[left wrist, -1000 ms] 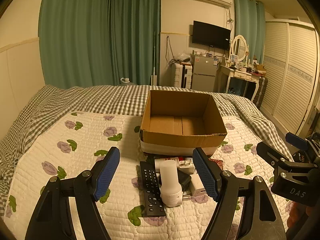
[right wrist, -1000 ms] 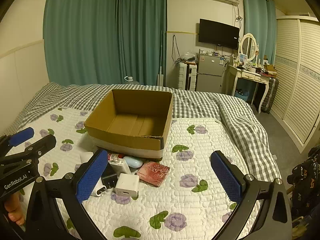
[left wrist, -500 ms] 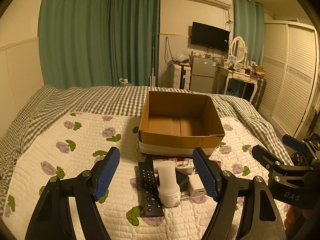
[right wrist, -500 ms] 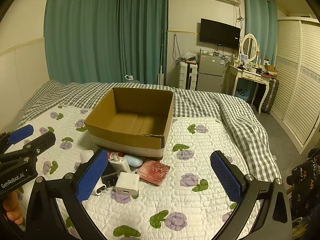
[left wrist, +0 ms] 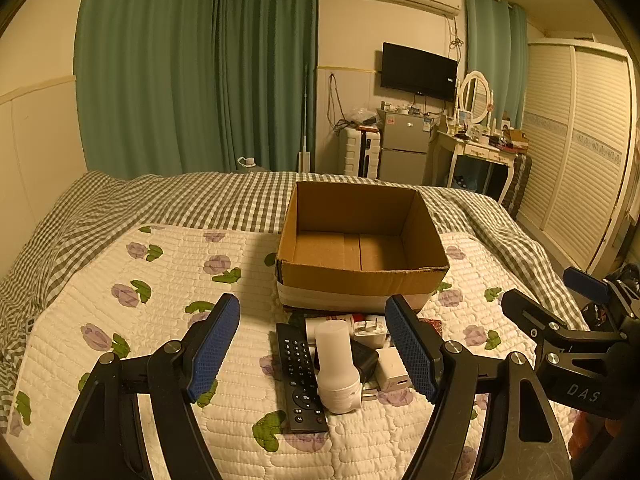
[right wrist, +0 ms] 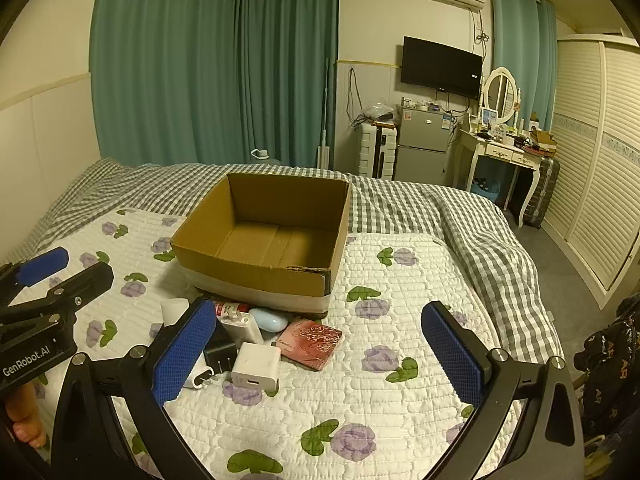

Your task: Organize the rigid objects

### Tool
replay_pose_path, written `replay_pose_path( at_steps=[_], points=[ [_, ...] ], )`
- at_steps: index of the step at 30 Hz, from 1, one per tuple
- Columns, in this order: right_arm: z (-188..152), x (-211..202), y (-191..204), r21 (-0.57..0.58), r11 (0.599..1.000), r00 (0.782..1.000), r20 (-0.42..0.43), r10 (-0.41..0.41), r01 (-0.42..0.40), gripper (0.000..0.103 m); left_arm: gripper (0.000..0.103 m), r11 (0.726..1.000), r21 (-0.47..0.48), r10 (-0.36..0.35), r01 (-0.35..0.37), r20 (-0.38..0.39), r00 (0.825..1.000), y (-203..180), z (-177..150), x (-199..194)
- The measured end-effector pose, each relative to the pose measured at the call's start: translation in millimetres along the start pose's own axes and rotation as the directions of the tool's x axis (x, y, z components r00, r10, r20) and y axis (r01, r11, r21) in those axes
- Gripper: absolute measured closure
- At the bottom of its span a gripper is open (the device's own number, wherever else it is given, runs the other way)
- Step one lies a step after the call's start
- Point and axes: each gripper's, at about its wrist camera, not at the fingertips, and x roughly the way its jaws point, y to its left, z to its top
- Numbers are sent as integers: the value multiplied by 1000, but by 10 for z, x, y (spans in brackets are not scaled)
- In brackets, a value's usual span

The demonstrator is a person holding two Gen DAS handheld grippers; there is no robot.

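An empty cardboard box (left wrist: 362, 280) (right wrist: 256, 274) stands on the flowered quilt. In front of it lies a heap of small items: a black remote (left wrist: 300, 376), a white cylinder bottle (left wrist: 335, 364), a black adapter (left wrist: 366, 360) (right wrist: 219, 352), a white charger (right wrist: 256, 366) (left wrist: 394, 370), a red patterned card case (right wrist: 312, 342), a pale blue oval thing (right wrist: 268, 320) and a white power bank (right wrist: 242, 326). My left gripper (left wrist: 312, 344) is open, hanging above the remote and bottle. My right gripper (right wrist: 320, 348) is open over the red case, with nothing between its fingers.
The bed carries a white quilt (right wrist: 360, 400) over a grey checked blanket (left wrist: 200, 200). Green curtains, a fridge (right wrist: 422, 146), a dressing table (right wrist: 504, 152) and a louvred wardrobe (right wrist: 592, 168) line the room's far and right sides. A dark garment (right wrist: 608, 364) lies at the right.
Both grippers have drifted slightly; the views shifted a little, with the box and heap sitting marginally higher and further off. Nothing was grasped or moved.
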Motion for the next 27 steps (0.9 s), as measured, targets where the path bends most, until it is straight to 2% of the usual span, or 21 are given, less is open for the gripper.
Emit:
replay_pose_path(
  at_steps=[27],
  points=[
    [9,-4,13,3,1000,1000,-1,5,-5,0,25,1000,5,7,-7,-5,1000,-10,-8,17]
  ],
)
